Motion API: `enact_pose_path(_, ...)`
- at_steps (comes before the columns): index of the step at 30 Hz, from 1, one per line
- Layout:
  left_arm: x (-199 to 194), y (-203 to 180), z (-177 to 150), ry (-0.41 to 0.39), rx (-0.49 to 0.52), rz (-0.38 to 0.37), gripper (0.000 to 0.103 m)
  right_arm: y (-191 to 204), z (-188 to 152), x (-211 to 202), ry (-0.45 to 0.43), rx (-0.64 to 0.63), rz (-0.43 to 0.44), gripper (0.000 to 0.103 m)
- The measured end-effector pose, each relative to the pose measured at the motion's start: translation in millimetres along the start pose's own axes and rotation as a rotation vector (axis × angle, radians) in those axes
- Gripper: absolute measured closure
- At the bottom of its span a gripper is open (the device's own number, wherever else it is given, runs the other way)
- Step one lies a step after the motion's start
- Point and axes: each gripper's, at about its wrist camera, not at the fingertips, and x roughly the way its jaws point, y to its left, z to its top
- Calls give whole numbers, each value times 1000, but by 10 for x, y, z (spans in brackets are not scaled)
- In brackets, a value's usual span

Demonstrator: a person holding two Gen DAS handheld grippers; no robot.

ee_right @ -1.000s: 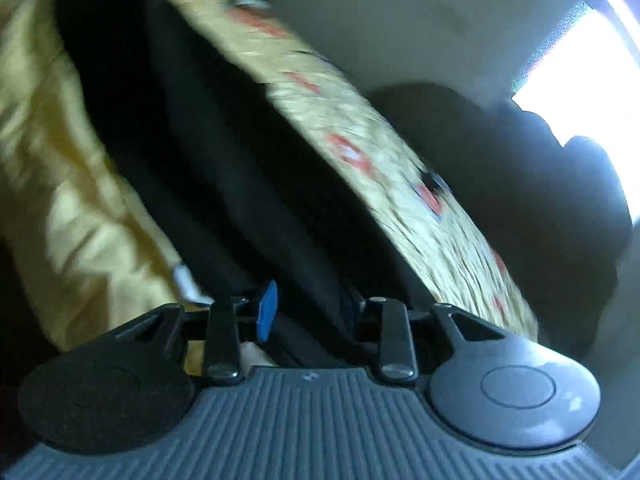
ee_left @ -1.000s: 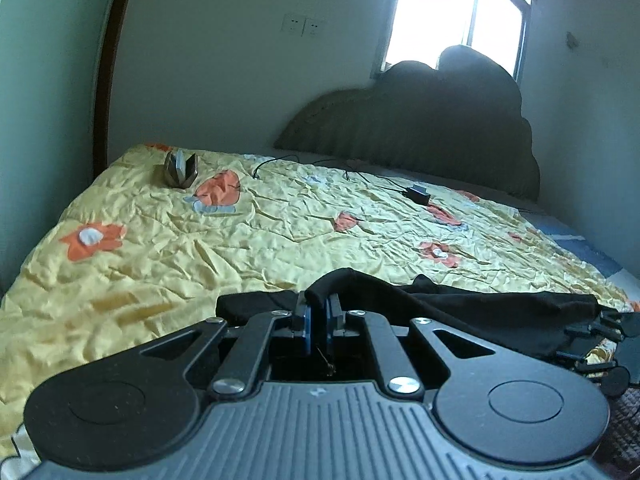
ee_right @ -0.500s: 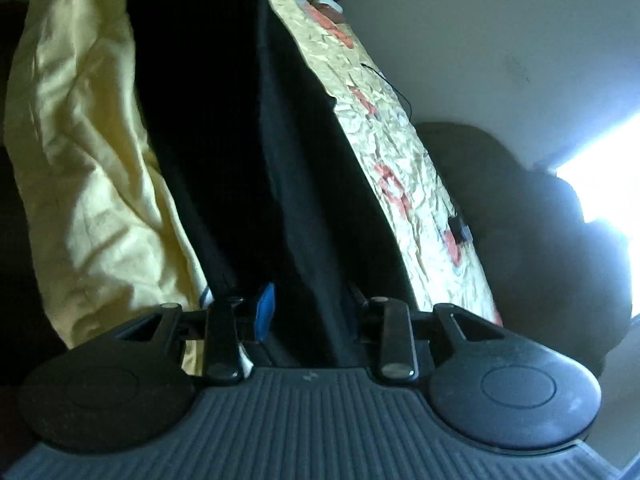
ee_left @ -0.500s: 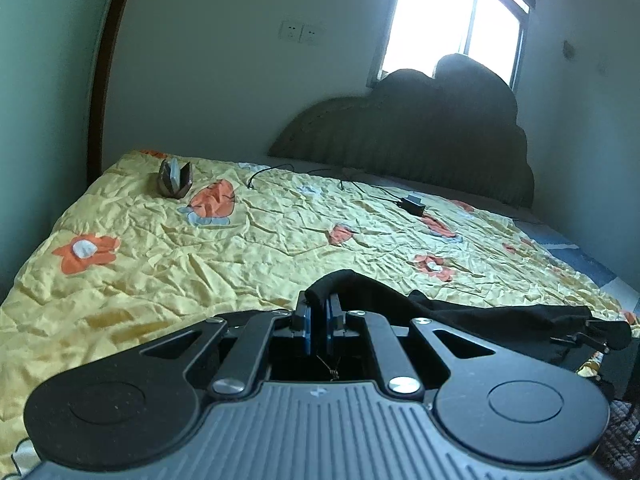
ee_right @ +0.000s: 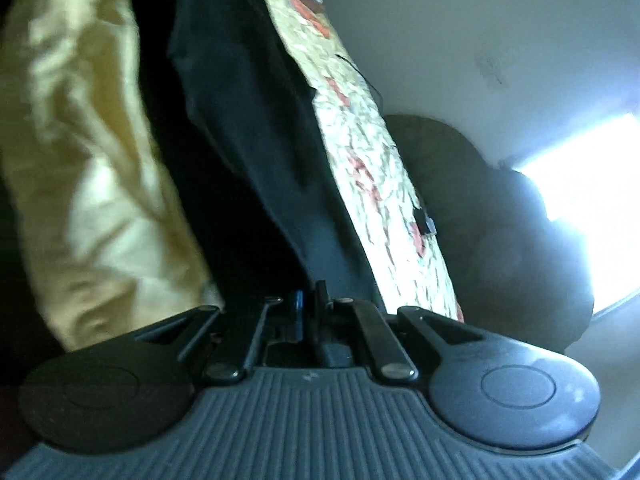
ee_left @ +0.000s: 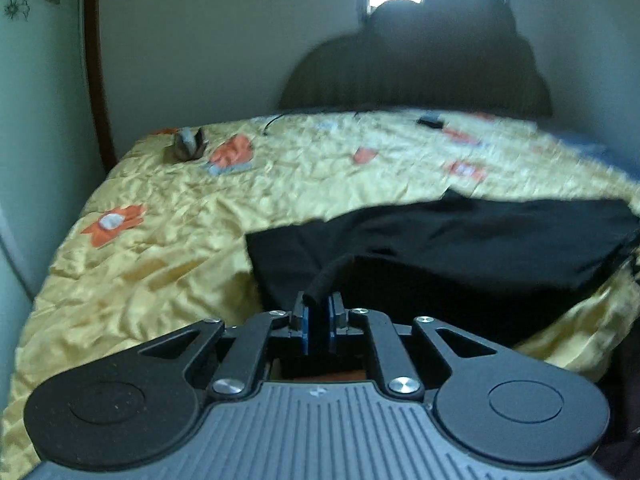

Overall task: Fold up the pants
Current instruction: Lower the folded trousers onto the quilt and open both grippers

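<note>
The black pants (ee_left: 460,240) lie across the near edge of the yellow bed cover, spread to the right. My left gripper (ee_left: 319,306) is shut on a rolled edge of the pants, which rises from between its blue pads. In the tilted right wrist view the pants (ee_right: 248,128) run away from the camera along the bed edge. My right gripper (ee_right: 309,300) is shut on the pants fabric, its jaws nearly together.
The bed has a yellow flowered cover (ee_left: 168,216) and a dark headboard (ee_left: 420,60) under a bright window. A small grey object (ee_left: 188,146) lies at the bed's far left. A black charger with a cable (ee_left: 430,122) lies near the headboard. The cover hangs over the near edge (ee_right: 80,160).
My left gripper has pulled back and up, and more of the pants now lies spread flat on the bed. My right gripper's jaws have closed from wide apart onto the fabric.
</note>
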Motion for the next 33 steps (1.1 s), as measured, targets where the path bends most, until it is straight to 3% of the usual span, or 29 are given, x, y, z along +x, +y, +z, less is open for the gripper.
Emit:
enact_pose_path(2,26,-7,-55,24,18,4,92,79,-49,3,20,-40,1,99)
enact_pose_path(8,59,91,-182,101,53,112,89,71,-6,-16,14,-10,12,99)
enact_pose_path(11,30,242,-214,120,-9,149,89,58,87,210,7,-22,19,99)
enact_pose_path(14,-42,320,-144,88,-87,182,89,92,70,214,5,-18,33,98)
enact_pose_path(16,-81,298,-19,40,-148,154,89,106,30,197,-7,-46,24,98)
enact_pose_path(19,-61,128,179,-40,-191,53,89,150,22,184,-8,-55,10,97)
enact_pose_path(23,216,-180,358,-39,-213,-86,89,164,-35,120,-9,-23,-15,97)
enact_pose_path(26,492,-452,406,-2,-167,-145,89,14,-142,7,14,160,14,94)
enact_pose_path(29,706,-703,363,41,-106,-166,89,-426,-421,-48,63,543,57,94)
enact_pose_path(33,839,-955,264,68,-10,-132,89,-1001,-1074,-16,122,995,9,90)
